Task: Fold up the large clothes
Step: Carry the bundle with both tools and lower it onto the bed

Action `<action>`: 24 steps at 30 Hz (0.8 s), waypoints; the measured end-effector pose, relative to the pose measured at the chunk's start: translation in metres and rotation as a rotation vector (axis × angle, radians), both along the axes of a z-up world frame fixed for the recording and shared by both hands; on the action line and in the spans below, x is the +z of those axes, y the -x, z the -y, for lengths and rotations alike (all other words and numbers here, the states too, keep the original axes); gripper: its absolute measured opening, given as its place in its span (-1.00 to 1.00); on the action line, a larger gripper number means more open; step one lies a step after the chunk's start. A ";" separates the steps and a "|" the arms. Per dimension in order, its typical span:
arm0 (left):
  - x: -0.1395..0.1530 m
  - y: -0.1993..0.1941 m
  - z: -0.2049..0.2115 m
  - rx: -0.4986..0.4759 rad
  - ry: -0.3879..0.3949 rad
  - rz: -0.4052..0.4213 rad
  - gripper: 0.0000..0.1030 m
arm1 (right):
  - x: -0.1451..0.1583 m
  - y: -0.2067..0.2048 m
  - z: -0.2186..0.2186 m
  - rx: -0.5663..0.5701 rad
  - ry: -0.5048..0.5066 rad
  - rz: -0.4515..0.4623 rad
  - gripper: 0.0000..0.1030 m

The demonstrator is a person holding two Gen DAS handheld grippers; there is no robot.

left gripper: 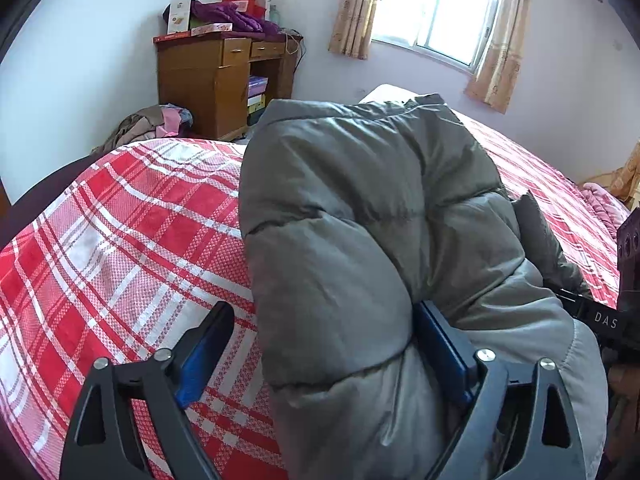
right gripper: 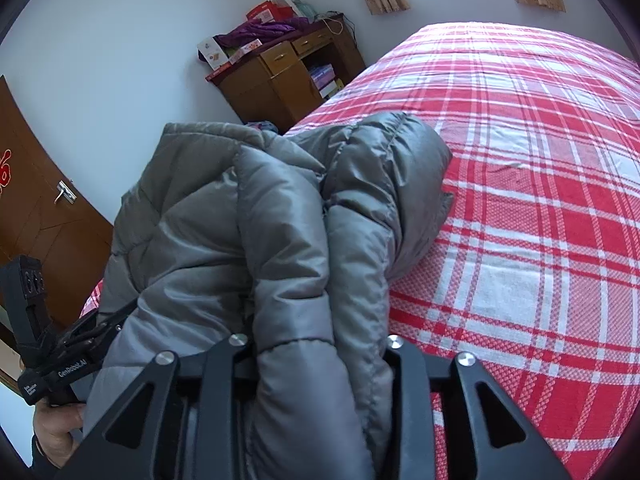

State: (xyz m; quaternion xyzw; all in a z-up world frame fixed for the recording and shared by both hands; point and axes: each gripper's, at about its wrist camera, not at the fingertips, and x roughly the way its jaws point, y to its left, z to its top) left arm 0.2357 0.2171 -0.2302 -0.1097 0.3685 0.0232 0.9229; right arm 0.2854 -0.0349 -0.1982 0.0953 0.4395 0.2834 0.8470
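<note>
Grey puffer jacket [left gripper: 360,216] bunched up and raised over the near edge of the bed, on the red-white plaid bedspread [left gripper: 132,232]; far end of it droops onto the cover. Left gripper [left gripper: 320,344]: jaws spread wide, thick fold of padding sits between them, right blue pad [left gripper: 440,344] pressed into fabric, left pad bare over the plaid. So wide, around the jacket but not pinched from both sides. Right gripper [right gripper: 316,344]: both black fingers hug a quilted roll of the jacket, pads buried in fabric, clamped on it.

Around: wooden desk [left gripper: 208,80] against the wall past the bed corner, piled with boxes and a purple garment [left gripper: 232,16]; stacked boxes in its open shelf. Heap of clothes [left gripper: 148,126] on the floor beside the desk, behind the bed edge. Window [left gripper: 436,12] with beige curtains [left gripper: 356,12] on the far wall.

Jacket bulk blocks most of the bed's middle in the left wrist view; right gripper body only peeks in at the frame's right edge.

Right wrist view only: brown door [right gripper: 44,216] with metal handle, the hand [right gripper: 56,432] gripping the left tool's handle, and the long bare stretch of plaid to the right of the jacket. Left wrist view only: floor clothes heap, full window, pink bedding [left gripper: 604,204] at the far bed corner.
</note>
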 end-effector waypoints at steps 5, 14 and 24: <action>-0.005 -0.003 -0.003 0.018 0.011 -0.009 0.90 | -0.008 -0.004 -0.001 -0.007 0.017 -0.012 -0.12; -0.009 -0.010 -0.008 0.026 0.033 -0.031 0.98 | -0.017 -0.013 -0.007 -0.015 0.029 -0.047 0.10; -0.005 -0.007 -0.004 0.049 -0.015 -0.027 0.98 | -0.017 -0.018 -0.009 -0.025 0.064 -0.049 0.24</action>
